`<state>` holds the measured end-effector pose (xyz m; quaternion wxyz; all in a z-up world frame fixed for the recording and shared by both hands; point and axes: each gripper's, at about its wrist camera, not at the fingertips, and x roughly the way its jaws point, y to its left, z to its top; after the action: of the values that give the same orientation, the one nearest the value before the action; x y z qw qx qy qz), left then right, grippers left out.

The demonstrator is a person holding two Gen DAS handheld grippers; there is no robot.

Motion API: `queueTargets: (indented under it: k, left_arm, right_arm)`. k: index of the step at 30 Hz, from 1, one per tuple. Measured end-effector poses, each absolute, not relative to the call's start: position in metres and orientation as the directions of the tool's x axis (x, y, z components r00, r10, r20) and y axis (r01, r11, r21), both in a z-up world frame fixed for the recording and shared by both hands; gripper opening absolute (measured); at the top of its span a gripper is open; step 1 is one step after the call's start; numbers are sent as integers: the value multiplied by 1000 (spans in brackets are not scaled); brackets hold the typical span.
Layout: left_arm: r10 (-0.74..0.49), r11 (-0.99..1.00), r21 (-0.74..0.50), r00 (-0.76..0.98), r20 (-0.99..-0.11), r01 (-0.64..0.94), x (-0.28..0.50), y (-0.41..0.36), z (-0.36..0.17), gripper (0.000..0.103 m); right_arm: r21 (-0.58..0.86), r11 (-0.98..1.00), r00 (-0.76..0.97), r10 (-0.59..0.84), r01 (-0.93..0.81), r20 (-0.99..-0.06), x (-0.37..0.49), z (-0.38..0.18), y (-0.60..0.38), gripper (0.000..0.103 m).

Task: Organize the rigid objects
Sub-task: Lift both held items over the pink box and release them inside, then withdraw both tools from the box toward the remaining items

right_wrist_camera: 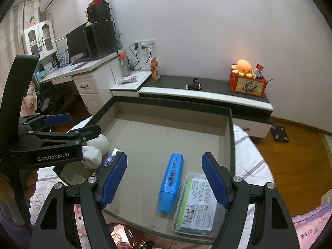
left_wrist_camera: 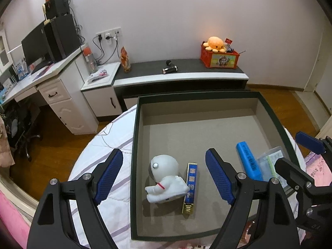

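A big tray with a dark rim (left_wrist_camera: 133, 145) and a beige floor lies on the bed. On its floor a white astronaut figure (left_wrist_camera: 164, 178) lies beside a narrow blue-and-gold box (left_wrist_camera: 192, 186). My left gripper (left_wrist_camera: 164, 159) hangs open above these two and touches neither. Further right lie a blue box (right_wrist_camera: 172, 182) and a clear labelled case (right_wrist_camera: 197, 203), side by side. My right gripper (right_wrist_camera: 166, 161) stands open over the blue box, its pads apart from it. The other gripper shows in each view: right gripper (left_wrist_camera: 290, 151), left gripper (right_wrist_camera: 85, 124).
The tray (right_wrist_camera: 232, 134) rests on a striped bedsheet (left_wrist_camera: 108, 145). Beyond it runs a low dark-topped bench (left_wrist_camera: 186, 70) with a red box topped by an orange plush (left_wrist_camera: 220, 56). A white desk (left_wrist_camera: 51, 83) stands at the left, on a wooden floor.
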<state>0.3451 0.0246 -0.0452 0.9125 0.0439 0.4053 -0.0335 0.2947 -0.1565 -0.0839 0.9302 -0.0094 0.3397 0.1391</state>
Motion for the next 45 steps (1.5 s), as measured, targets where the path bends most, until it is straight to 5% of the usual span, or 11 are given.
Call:
queueTargets:
  k: [13, 28, 45]
  left_arm:
    - [-46, 993, 54, 771, -635, 104, 258, 19, 12, 84]
    - [-90, 992, 31, 861, -501, 122, 125, -1, 38, 103]
    - [-71, 996, 7, 842, -534, 89, 86, 5, 21, 103]
  right_arm:
    - [44, 976, 822, 205, -215, -531, 214, -30, -171, 76]
    - [51, 988, 880, 156, -149, -448, 103, -7, -195, 80]
    - [97, 989, 881, 145, -114, -450, 48, -20, -214, 82]
